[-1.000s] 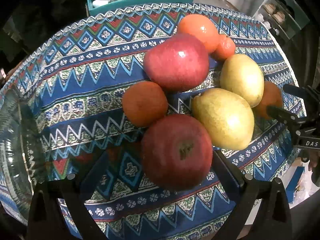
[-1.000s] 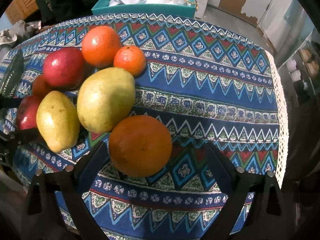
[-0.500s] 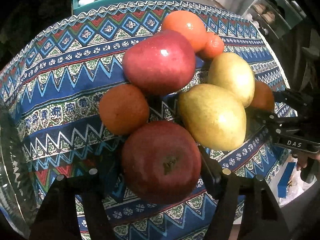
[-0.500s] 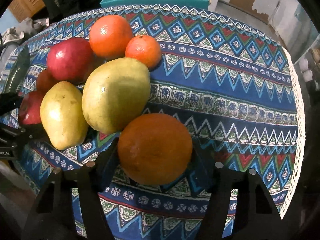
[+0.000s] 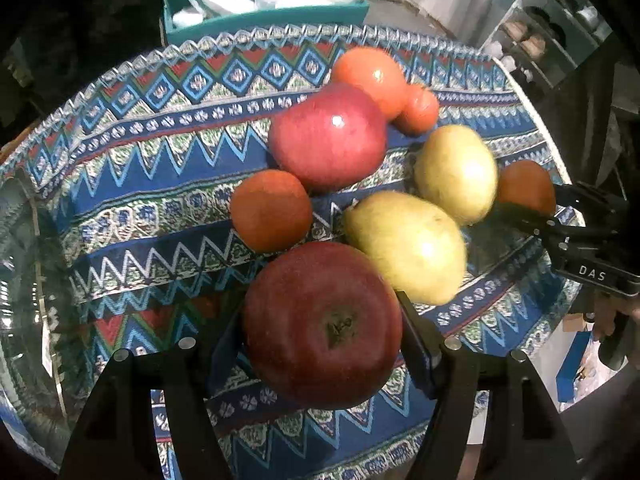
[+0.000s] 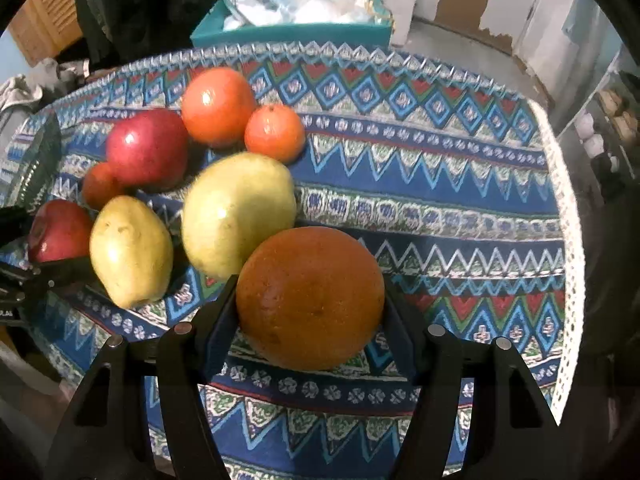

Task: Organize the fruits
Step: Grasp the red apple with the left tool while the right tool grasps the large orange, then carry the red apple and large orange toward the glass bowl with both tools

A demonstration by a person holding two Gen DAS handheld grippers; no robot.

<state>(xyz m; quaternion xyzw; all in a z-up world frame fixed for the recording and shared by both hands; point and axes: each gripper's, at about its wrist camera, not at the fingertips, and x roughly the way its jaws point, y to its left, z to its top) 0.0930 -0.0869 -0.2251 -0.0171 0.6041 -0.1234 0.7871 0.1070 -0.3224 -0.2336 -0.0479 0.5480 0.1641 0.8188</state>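
Observation:
A cluster of fruit lies on a patterned blue tablecloth (image 5: 160, 184). My left gripper (image 5: 322, 328) is shut on a dark red apple (image 5: 320, 324), its fingers touching both sides. My right gripper (image 6: 310, 300) is shut on a large orange (image 6: 310, 296). Behind are two yellow pears (image 5: 404, 244) (image 5: 456, 172), a second red apple (image 5: 328, 136), a small orange (image 5: 270, 210), a big orange (image 5: 368, 76) and a small mandarin (image 5: 420, 110). The right gripper with its orange (image 5: 524, 186) shows at right in the left wrist view.
A clear glass bowl (image 5: 24, 280) stands at the table's left edge. A teal box (image 6: 292, 32) with plastic bags sits beyond the far edge. The cloth's white lace rim (image 6: 568, 240) marks the right edge. Shelves stand at far right.
Both grippers moved forward and closed: the left around the dark red apple, the right around the large orange. The other fruit has not moved.

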